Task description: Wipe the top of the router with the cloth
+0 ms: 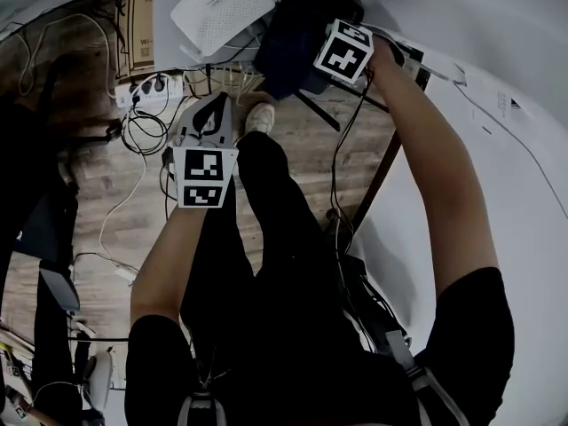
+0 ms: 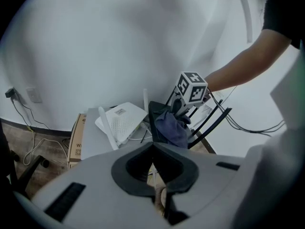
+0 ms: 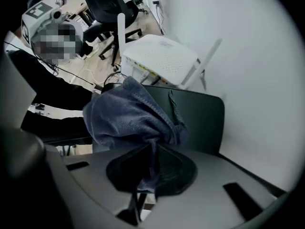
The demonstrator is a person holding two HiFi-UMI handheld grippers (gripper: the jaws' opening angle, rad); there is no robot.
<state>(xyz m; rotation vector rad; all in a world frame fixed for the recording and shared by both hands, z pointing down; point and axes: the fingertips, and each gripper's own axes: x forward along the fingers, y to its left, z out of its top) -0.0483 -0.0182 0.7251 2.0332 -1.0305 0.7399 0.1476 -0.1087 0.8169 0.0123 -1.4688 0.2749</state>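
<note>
Left tongs (image 2: 153, 159) pressed together, empty, low over the wood floor, probably just parked clear. White perforated plastic router (image 1: 222, 9) is at the far side, by a brown cardboard box (image 1: 139, 25). Right tongs (image 3: 148, 168) pinch the bunched blue terry cloth (image 3: 128, 116) above a dark flat panel (image 3: 200, 113). The panel sits between cloth and router, which aren't touching yet. White upright antennas (image 3: 121, 30) crowd the top.

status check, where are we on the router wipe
Left tongs shut, empty. Right tongs shut on cloth. Cloth not yet on router. Dark panel behind cloth, beside router.
</note>
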